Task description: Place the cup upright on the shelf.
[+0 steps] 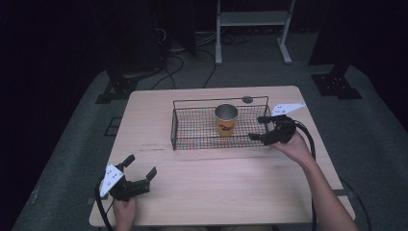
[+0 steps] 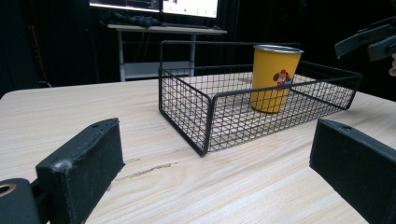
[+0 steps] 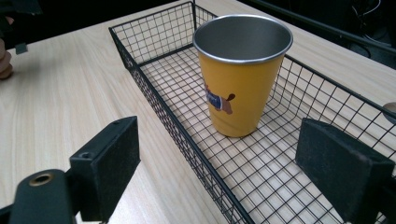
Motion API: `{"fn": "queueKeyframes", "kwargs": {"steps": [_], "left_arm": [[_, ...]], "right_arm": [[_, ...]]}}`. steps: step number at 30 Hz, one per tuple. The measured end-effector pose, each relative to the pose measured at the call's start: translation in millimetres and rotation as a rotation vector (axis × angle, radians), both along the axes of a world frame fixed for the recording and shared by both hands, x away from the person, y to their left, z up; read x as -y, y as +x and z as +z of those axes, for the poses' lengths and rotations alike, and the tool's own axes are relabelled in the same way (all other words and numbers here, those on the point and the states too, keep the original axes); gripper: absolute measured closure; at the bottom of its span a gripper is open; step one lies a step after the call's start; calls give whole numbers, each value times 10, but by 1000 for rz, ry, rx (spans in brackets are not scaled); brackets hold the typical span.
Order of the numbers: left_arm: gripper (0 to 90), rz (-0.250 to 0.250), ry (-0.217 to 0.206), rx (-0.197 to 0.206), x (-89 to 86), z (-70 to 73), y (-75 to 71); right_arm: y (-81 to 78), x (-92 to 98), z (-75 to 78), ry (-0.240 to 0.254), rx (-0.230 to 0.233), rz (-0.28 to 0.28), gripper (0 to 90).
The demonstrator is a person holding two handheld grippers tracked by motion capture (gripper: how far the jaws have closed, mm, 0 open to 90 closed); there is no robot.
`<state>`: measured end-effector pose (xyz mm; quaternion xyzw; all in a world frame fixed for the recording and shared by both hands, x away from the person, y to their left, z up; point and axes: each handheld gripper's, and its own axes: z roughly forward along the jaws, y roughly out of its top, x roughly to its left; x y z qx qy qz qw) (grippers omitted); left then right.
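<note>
A yellow metal cup (image 1: 226, 119) with a cartoon print stands upright in a black wire basket (image 1: 192, 144) at the table's far middle. My right gripper (image 1: 255, 127) hangs open at the basket's right end, a short way from the cup. In the right gripper view the cup (image 3: 240, 79) stands ahead between the open jaws of the right gripper (image 3: 219, 140), over the basket (image 3: 156, 93). My left gripper (image 1: 141, 165) rests open near the front left corner, holding nothing. In the left gripper view the left gripper (image 2: 217, 140) faces the basket (image 2: 182, 102) and cup (image 2: 274, 77).
The wooden table (image 1: 216, 187) has bare room between the basket and its front edge. A small grey round cap (image 1: 247, 99) sits behind the basket. Black stand bases (image 1: 115, 89) and cables (image 1: 173, 62) lie on the floor beyond the table.
</note>
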<state>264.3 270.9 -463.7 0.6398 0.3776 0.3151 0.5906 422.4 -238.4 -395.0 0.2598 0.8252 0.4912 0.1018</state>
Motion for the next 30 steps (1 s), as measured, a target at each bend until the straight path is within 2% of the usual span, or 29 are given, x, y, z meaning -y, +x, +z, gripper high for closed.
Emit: {"fn": "queueKeyframes", "kwargs": {"steps": [9, 19, 30], "left_arm": [[17, 4, 2, -3, 11, -3, -3], [17, 2, 0, -1, 6, -2, -1], [17, 2, 3, -1, 2, -1, -2]], "right_arm": [[-51, 15, 8, 7, 7, 9, 127], [-100, 30, -75, 3, -15, 18, 127], [-170, -3, -44, -2, -4, 37, 127]]}}
